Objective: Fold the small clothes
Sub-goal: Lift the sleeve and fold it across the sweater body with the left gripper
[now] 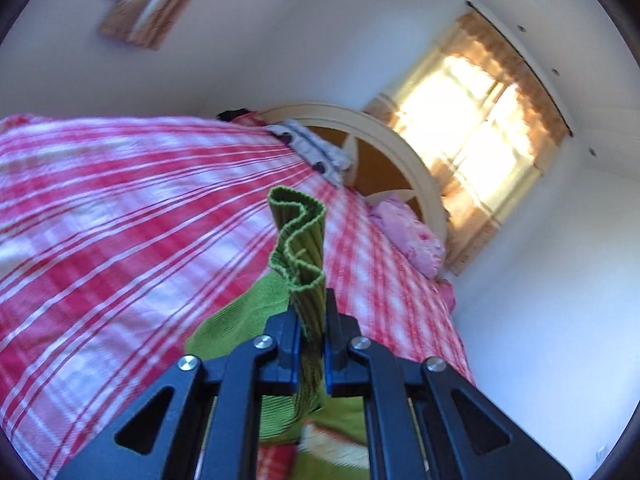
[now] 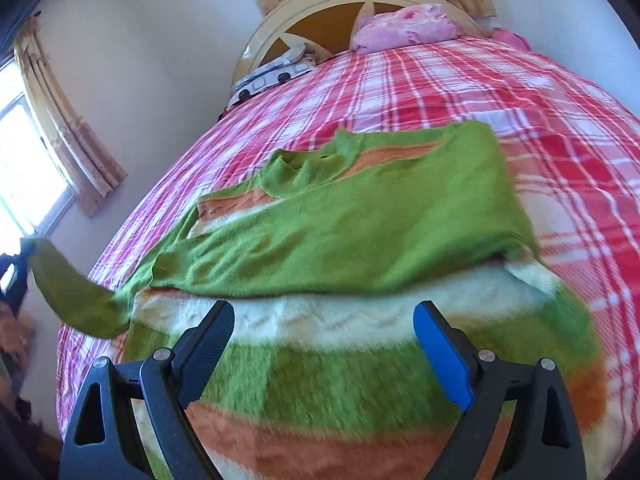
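Plaid bed (image 2: 460,92), left claw (image 1: 312,320) pinching cuff (image 1: 298,240)

The sweater (image 2: 360,216) is bright green with orange and cream stripes, and its ribbed cuff (image 1: 298,240) is a darker olive green. The bed cover (image 2: 460,88) is red, pink and white plaid; the pillow (image 2: 404,26) is pink.

No writing, label, brand mark or number can be read in either wrist view (the motion blur and the fisheye bend do not help).
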